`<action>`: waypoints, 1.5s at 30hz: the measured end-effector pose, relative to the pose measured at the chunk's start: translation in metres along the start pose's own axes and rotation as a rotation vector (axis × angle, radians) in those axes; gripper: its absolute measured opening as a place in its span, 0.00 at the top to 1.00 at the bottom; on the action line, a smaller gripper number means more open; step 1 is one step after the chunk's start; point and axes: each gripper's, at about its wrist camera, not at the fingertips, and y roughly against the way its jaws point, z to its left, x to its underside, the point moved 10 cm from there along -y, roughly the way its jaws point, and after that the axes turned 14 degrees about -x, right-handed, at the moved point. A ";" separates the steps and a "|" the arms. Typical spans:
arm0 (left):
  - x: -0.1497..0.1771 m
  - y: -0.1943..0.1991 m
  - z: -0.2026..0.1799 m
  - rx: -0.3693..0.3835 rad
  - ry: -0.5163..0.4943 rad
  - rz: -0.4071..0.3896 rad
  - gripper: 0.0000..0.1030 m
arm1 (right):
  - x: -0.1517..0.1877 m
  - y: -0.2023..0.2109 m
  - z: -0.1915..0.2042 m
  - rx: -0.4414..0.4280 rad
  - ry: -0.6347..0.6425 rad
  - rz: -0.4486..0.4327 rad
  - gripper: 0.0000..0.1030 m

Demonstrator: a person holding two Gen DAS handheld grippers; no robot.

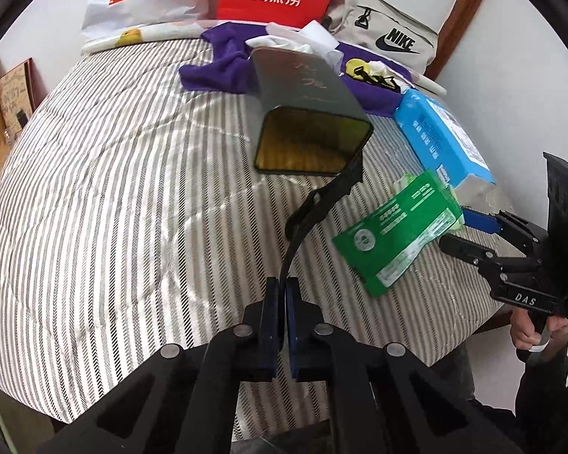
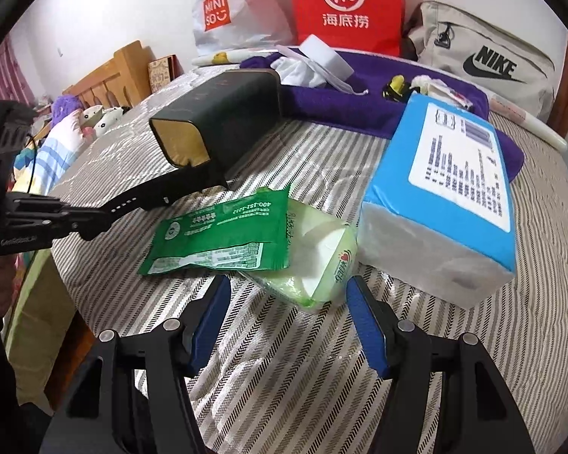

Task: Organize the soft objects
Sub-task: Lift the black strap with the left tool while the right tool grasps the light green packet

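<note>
left wrist: left gripper (image 1: 282,295) clamps black strap (image 1: 303,223); right wrist alone shows right gripper (image 2: 287,302) released, plush toys (image 2: 94,117).

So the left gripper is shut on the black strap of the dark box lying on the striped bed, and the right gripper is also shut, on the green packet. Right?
Not quite. The left gripper is shut on the black strap of the dark box, but the right gripper is open: the right wrist view shows its blue pads spread apart just short of the green packet, gripping nothing.
</note>
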 end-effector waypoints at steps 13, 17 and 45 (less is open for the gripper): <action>0.004 -0.009 0.000 0.024 0.014 0.013 0.95 | -0.006 -0.016 -0.001 0.029 -0.002 -0.026 0.52; 0.004 -0.009 0.000 0.026 0.016 0.011 0.95 | -0.005 -0.011 -0.002 0.004 -0.024 -0.028 0.64; 0.001 0.002 -0.029 0.057 -0.007 -0.003 0.95 | 0.057 0.071 -0.033 0.029 -0.090 -0.061 0.78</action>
